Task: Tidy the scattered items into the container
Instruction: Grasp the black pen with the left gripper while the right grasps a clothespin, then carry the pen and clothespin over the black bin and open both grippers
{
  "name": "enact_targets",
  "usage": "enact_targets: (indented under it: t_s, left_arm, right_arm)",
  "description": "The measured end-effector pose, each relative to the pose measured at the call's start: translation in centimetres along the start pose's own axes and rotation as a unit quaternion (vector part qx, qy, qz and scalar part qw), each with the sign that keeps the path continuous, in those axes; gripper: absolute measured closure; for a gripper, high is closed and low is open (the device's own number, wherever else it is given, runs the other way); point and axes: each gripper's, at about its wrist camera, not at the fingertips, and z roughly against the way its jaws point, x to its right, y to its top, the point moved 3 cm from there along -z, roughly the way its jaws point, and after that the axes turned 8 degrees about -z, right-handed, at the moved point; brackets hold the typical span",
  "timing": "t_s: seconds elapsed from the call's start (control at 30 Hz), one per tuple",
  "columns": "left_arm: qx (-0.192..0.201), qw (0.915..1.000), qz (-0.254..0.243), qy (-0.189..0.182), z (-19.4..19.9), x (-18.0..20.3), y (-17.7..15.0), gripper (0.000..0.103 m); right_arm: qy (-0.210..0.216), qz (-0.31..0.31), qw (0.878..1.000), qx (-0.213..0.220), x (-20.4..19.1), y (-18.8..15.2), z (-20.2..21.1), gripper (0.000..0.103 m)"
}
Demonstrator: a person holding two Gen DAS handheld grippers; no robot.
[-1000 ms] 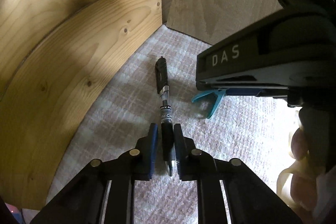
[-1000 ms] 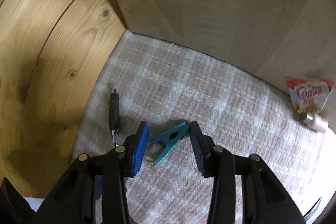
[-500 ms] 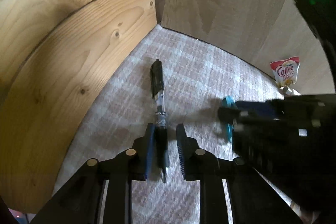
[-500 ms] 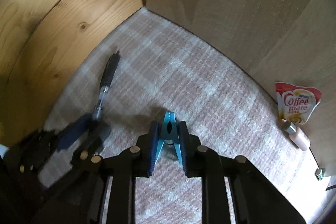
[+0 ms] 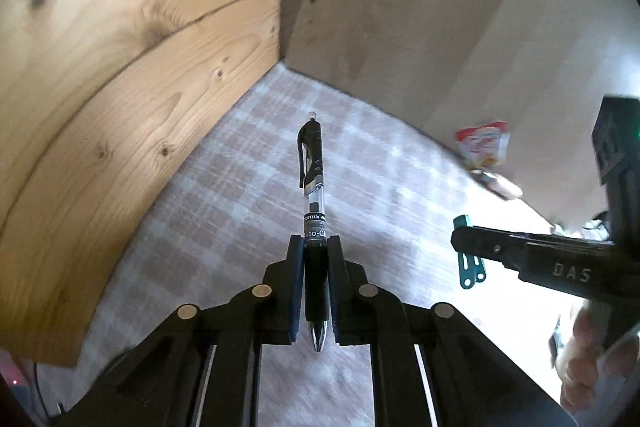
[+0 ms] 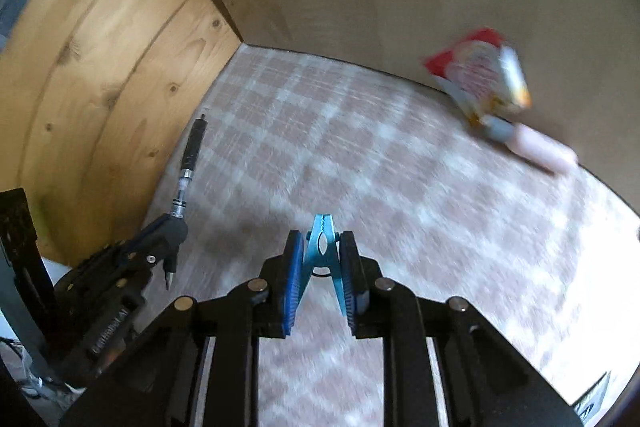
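Right now the left gripper [image 5: 315, 281] is closed narrowly on a black retractable pen with a clear barrel [image 5: 313, 187], its jaws clamped on the rubber grip while the clip end points away toward the far corner and the metal tip pokes back between the fingers. Both the pen and gripper appear above the pink-and-white checked cloth [image 5: 256, 163] that covers the floor between a knotty pine board wall [image 5: 120, 75] on the left and a pale plywood panel [image 5: 420, 19] at the far side. Off to the right, the right gripper [image 6: 320, 281] pinches a teal plastic clothespin [image 6: 323, 247] by its splayed handle legs, the peg's mouth pointing forward. Against the far panel, well apart from both tools, a red-and-white creamer sachet [image 6: 478, 75] leans, with a small pinkish tube [image 6: 540, 149] lying just beside it; both are blurred. No container shows in either view.
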Motion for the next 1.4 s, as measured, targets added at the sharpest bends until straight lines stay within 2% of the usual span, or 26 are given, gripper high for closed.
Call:
enact_targets:
  t_s: [0.07, 0.17, 0.3, 0.4, 0.53, 0.6, 0.7, 0.83, 1.0, 1.23, 1.4]
  left_arm:
    - [0.006, 0.9999, -0.01, -0.012, 1.7, 1.3, -0.2, 0.093]
    - [0.013, 0.999, -0.036, -0.024, 5.1, 3.9, -0.6, 0.093]
    - [0.015, 0.996, -0.071, -0.053, 7.5, 8.0, -1.6, 0.093]
    - [0.012, 0.9916, -0.102, -0.078, 8.7, 12.4, -2.8, 0.093]
    - [0.002, 0.9792, -0.16, -0.125, 10.2, 19.6, -5.0, 0.093]
    - [-0.004, 0.9698, -0.193, -0.149, 11.1, 23.5, -6.6, 0.093]
    - [-0.017, 0.9527, -0.239, -0.187, 12.1, 29.3, -9.2, 0.093]
    - [-0.037, 0.9233, -0.301, -0.235, 13.8, 36.5, -13.4, 0.093]
    - [-0.061, 0.8829, -0.37, -0.283, 15.8, 44.5, -18.9, 0.093]
    - [-0.083, 0.8245, -0.45, -0.332, 18.9, 53.3, -25.1, 0.093]
    - [-0.087, 0.7775, -0.509, -0.359, 21.5, 57.4, -30.0, 0.093]
  right_arm:
    - [0.005, -0.008, 1.0, 0.013, 0.4, -0.9, 1.2, 0.085]
    - [0.01, -0.027, 0.999, 0.042, 3.1, -2.7, 5.8, 0.085]
    - [-0.014, -0.056, 0.995, 0.081, 7.4, -5.1, 9.8, 0.085]
    - [-0.022, -0.096, 0.989, 0.112, 12.3, -8.4, 15.7, 0.085]
    - [-0.051, -0.15, 0.974, 0.163, 17.9, -13.8, 22.4, 0.085]
    - [-0.06, -0.178, 0.965, 0.182, 20.2, -16.5, 24.8, 0.085]
    - [-0.077, -0.218, 0.95, 0.209, 23.8, -21.3, 28.2, 0.085]
    - [-0.106, -0.273, 0.926, 0.239, 28.4, -27.6, 32.5, 0.085]
    - [-0.14, -0.344, 0.888, 0.27, 34.3, -36.1, 37.6, 0.085]
    - [-0.166, -0.446, 0.828, 0.297, 40.6, -46.5, 41.1, 0.085]
    - [-0.177, -0.488, 0.798, 0.306, 42.8, -51.9, 43.1, 0.085]
